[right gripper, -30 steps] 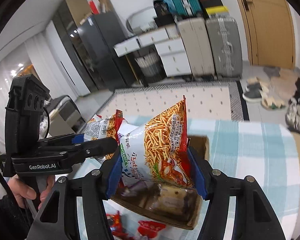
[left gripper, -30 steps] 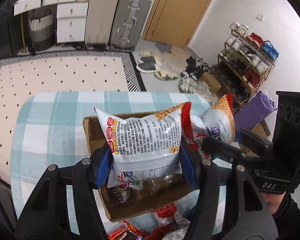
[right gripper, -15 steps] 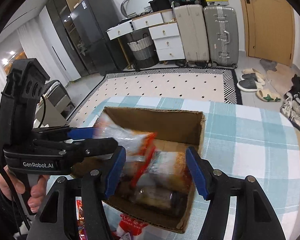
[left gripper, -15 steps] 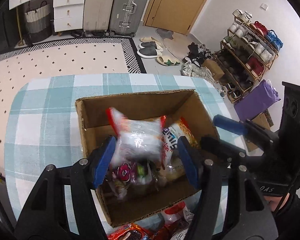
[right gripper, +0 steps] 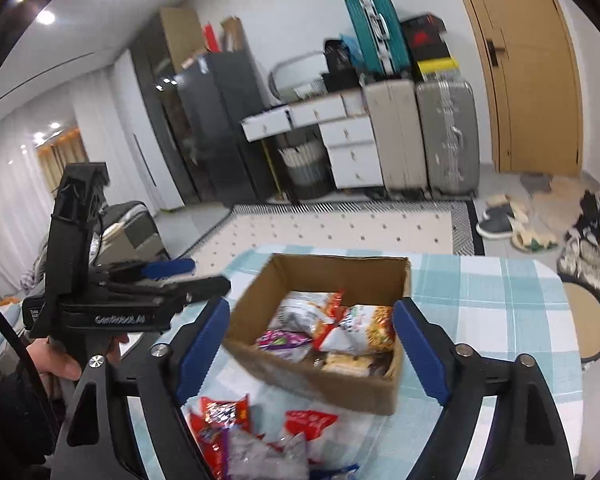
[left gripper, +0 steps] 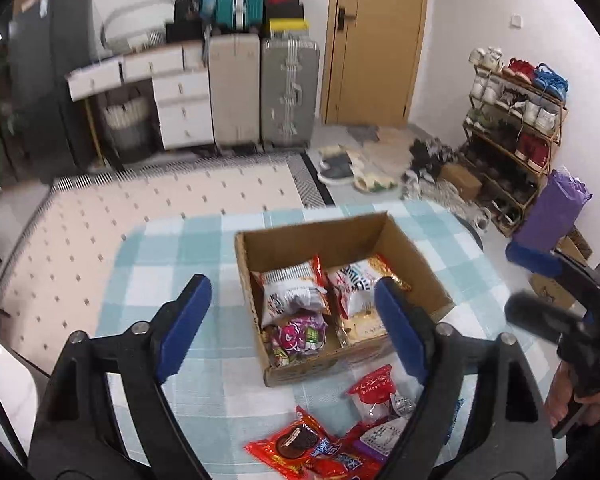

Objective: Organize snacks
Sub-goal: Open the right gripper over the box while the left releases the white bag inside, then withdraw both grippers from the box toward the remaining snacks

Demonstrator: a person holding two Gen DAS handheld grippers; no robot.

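An open cardboard box [left gripper: 324, 240] stands on the checked table. Inside it lie two noodle bags, one white [left gripper: 292, 292] and one orange-edged [left gripper: 356, 284], over a purple packet [left gripper: 300, 330] and other snacks. My left gripper [left gripper: 290, 290] hovers in front of the box, jaws opening wide with nothing gripped. My right gripper [right gripper: 312, 312] also hangs before the box [right gripper: 320, 384], jaws opening and holding nothing. Loose snacks lie nearer me: a red cookie pack [left gripper: 292, 444] and a red packet [left gripper: 374, 388]. In the right wrist view these loose snacks are red packets [right gripper: 224, 412] and a clear bag [right gripper: 260, 456].
The table wears a teal check cloth [left gripper: 172, 264] and ends in a rounded far edge. Beyond it lie a dotted rug [left gripper: 160, 200], suitcases [left gripper: 288, 92], a shoe rack [left gripper: 516, 120] and a round stool [right gripper: 588, 320]. A hand [right gripper: 60, 364] holds the left gripper.
Both grippers let go of their noodle bags, which dropped into the box. The jaws spread wide and both grippers drew back and tilted up, which brought the loose snacks into view.
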